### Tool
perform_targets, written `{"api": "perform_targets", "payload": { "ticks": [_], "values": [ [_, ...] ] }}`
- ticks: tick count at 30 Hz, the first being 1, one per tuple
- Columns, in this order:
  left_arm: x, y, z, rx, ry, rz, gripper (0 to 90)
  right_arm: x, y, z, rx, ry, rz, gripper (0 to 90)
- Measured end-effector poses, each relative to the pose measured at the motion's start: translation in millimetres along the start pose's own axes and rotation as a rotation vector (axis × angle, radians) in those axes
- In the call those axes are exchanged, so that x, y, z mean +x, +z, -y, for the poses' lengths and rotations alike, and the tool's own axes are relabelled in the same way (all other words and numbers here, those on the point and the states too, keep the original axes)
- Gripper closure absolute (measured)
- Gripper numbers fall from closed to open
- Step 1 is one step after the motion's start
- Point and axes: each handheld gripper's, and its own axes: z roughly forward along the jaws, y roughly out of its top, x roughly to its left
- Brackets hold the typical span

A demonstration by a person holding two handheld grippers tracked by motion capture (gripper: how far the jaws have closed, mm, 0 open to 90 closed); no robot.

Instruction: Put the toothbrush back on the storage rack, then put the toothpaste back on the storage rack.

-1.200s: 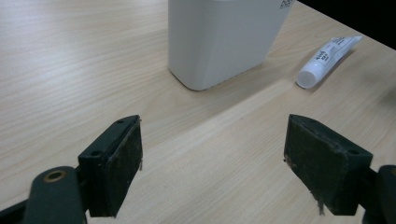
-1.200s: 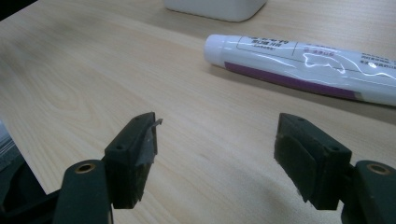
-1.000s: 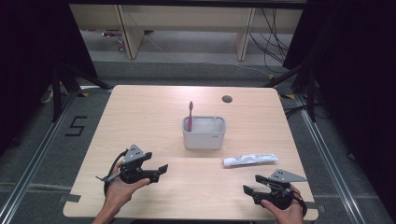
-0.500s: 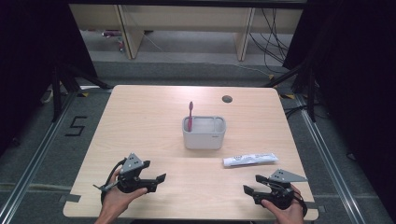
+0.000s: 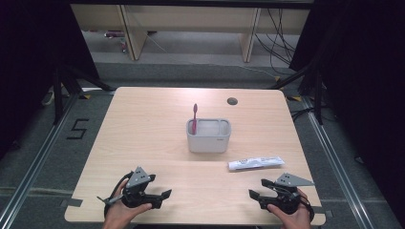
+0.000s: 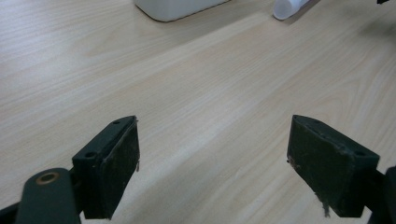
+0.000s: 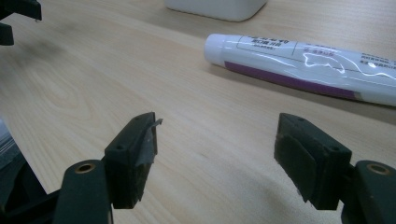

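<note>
At the bottom edge of the high view, the left tongs (image 5: 162, 195) sit low in the lower left of the frame, held in the person's left hand (image 5: 122, 214), with the jaws spread wide and nothing between them; in the left gripper view the same two black jaws stand far apart over bare wood grain. Across from them, in the lower right of the high view, the right tongs (image 5: 254, 195) rest in the right hand (image 5: 289, 217), jaws likewise wide and empty, pointing toward the middle of the frame; the right gripper view shows the gap between them open over the counter (image 5: 143, 129). Just beyond the right tongs lies the toothpaste tube (image 5: 256, 162), flat on the counter, lying roughly crosswise right of centre in the high view, apart from both tongs; in the right gripper view the tube (image 7: 308, 63) runs across the upper right of the frame, white with a purple stripe, its cap end toward the frame's centre. Farther up, near the middle of the high view, stands a white holder (image 5: 208, 136), close to the tube but not touching it, with a red toothbrush (image 5: 194, 117) upright in its left compartment. Beyond that, in the upper part of the counter, is a small round hole (image 5: 232, 101)
</note>
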Motion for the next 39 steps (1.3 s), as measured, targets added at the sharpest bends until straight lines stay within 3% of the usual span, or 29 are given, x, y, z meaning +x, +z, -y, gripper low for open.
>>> {"api": "perform_targets", "payload": {
  "ticks": [2,4,12,14,16,18,25,30,31,32,34,35,36,39],
  "values": [
    [-1.1,0.3,1.0,-0.008,-0.007,0.002,16.4,0.0,0.1,0.0,0.0,0.0,0.0,30.5],
    [-2.3,-1.9,2.8,0.019,0.022,0.002,16.5,-1.5,2.7,0.7,-0.024,-0.02,0.011,30.5],
    [-10.4,-5.7,8.9,0.041,0.055,0.0,16.6,-0.6,1.5,0.4,-0.018,-0.02,0.007,30.6],
    [-12.5,-5.2,9.6,0.024,0.042,0.0,16.5,0.1,1.8,0.5,-0.013,-0.009,-0.004,30.5],
    [-14.0,-6.8,10.3,0.027,0.05,0.003,16.5,-2.5,2.4,-0.1,-0.011,-0.036,-0.022,30.5],
    [-15.2,-8.2,11.4,0.04,0.077,-0.007,16.6,-2.4,2.4,-0.1,-0.015,-0.033,-0.017,30.5],
    [-19.8,-5.5,13.6,0.031,0.064,0.002,16.6,-1.4,2.1,-0.1,-0.005,-0.031,-0.01,30.3],
    [-18.9,-5.9,13.0,0.063,0.09,-0.004,16.6,-1.6,2.6,-4.1,0.018,-0.092,0.012,29.4],
    [-18.9,-5.9,13.0,0.063,0.09,-0.004,16.6,-1.6,2.6,-4.1,0.018,-0.092,0.012,29.4],
    [-20.3,-4.4,13.9,0.051,0.087,-0.005,16.6,-2.1,3.2,-7.2,0.019,-0.131,0.011,28.9],
    [-21.0,-3.8,13.9,0.05,0.085,-0.003,16.6,-1.6,2.4,-9.2,0.035,-0.139,0.01,27.9],
    [-21.9,-2.2,14.5,0.046,0.08,0.01,16.6,-1.8,2.4,-12.2,0.054,-0.173,0.03,27.3],
    [-20.6,-2.9,14.4,0.065,0.1,-0.001,16.6,-2.2,2.8,-13.3,0.07,-0.181,0.04,27.4],
    [-22.0,-2.4,15.1,0.054,0.084,0.005,16.6,-6.2,4.3,-16.0,0.077,-0.22,0.065,27.3]
  ]
}}
